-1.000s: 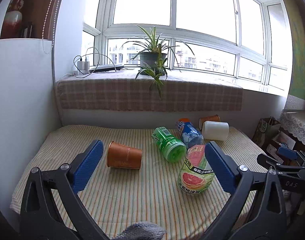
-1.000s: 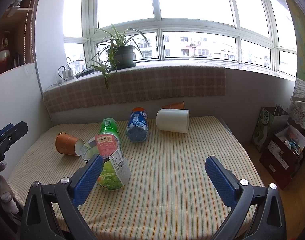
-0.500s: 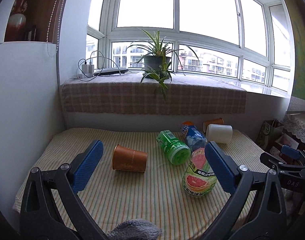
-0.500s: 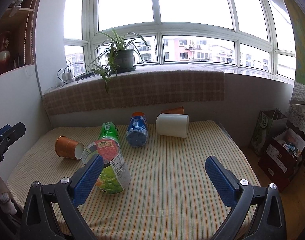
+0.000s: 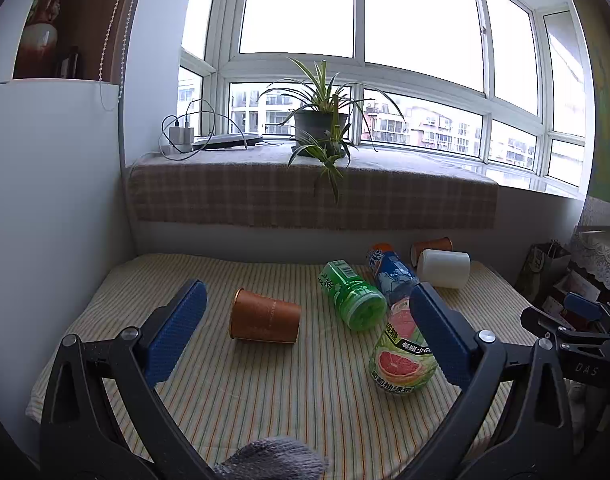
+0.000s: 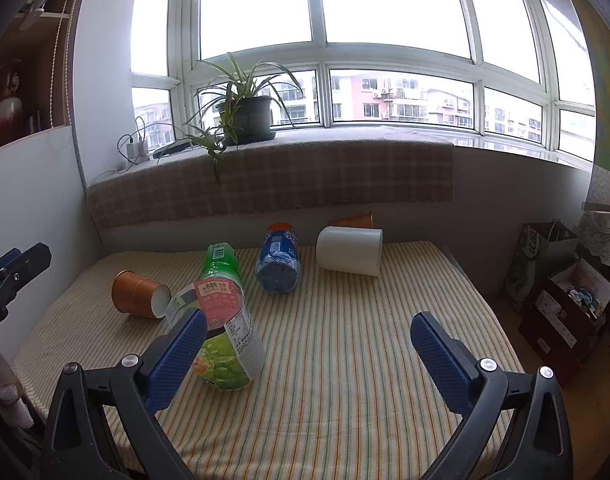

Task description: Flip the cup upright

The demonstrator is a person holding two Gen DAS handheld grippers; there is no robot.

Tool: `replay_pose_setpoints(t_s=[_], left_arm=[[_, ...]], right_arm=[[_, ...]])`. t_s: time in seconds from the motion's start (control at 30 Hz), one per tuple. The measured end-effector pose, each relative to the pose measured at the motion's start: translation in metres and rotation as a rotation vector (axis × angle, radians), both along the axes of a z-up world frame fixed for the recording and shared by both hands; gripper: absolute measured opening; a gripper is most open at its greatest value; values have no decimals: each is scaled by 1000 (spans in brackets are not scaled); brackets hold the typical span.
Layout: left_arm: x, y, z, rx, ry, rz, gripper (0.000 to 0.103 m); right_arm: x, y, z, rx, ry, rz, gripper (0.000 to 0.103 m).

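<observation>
An orange paper cup [image 5: 265, 317] lies on its side on the striped table [image 5: 265, 392], mouth to the right; it also shows in the right wrist view [image 6: 139, 294]. A white cup [image 6: 349, 251] lies on its side at the back right, also seen in the left wrist view [image 5: 444, 268]. A second orange cup [image 6: 355, 221] lies behind it. My left gripper [image 5: 303, 336] is open and empty, short of the orange cup. My right gripper [image 6: 305, 354] is open and empty over the table's front.
Three bottles lie on the table: green [image 5: 351, 295], blue [image 6: 279, 258], grapefruit-label [image 5: 403, 350]. A plaid-covered sill [image 6: 273, 184] with a potted plant [image 6: 245, 118] is behind. A bag and boxes [image 6: 561, 280] stand on the floor at right.
Both grippers have drawn back and tilted up a little, so the table objects sit lower and smaller in view. Nothing was grasped.
</observation>
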State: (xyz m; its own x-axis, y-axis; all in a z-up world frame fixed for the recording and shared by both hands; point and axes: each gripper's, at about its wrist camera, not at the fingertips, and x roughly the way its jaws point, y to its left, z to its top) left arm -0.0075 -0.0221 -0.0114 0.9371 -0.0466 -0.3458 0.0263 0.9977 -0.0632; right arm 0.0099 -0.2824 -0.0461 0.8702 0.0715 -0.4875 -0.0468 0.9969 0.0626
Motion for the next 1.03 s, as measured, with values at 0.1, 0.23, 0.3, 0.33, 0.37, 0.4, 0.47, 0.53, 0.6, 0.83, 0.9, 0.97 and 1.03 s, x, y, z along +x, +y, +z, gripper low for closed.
replay_pose_setpoints(t_s=[0.1,0.23,0.3,0.33,0.37,0.4,0.47,0.53,0.6,0.83,0.9,0.97,1.03], left_arm=[[0,0,0,1,-2,0,103],[0,0,0,0,-1,-1,103],[0,0,0,3,-1,0,103],[0,0,0,2,0,0,103],[0,0,0,0,0,0,103],[0,0,0,-1,0,0,103],[0,-1,0,1,-1,1,103],[0,0,0,1,-1,0,103],[0,0,0,1,-1,0,103],[0,2,-1,3,2,-1,103],[1,2,-1,4,0,0,103],[1,2,-1,1,1,2,103],[1,3,-1,2,2,2,103]], right_arm=[[1,-1,0,2,3,0,103],[2,-1,-1,3,5,-2,103],[2,-1,-1,3,5,-1,103],[2,-1,-1,1,5,-1,103],[2,-1,-1,0,5,0,103],[2,-1,-1,0,6,1,103],[2,0,-2,1,9,4,103],[3,0,-2,1,10,6,103],[3,0,-2,2,11,6,103],[4,1,-2,2,12,8,103],[4,1,-3,2,13,8,103],[4,1,-3,2,13,8,103],[4,1,-3,3,14,9,103]])
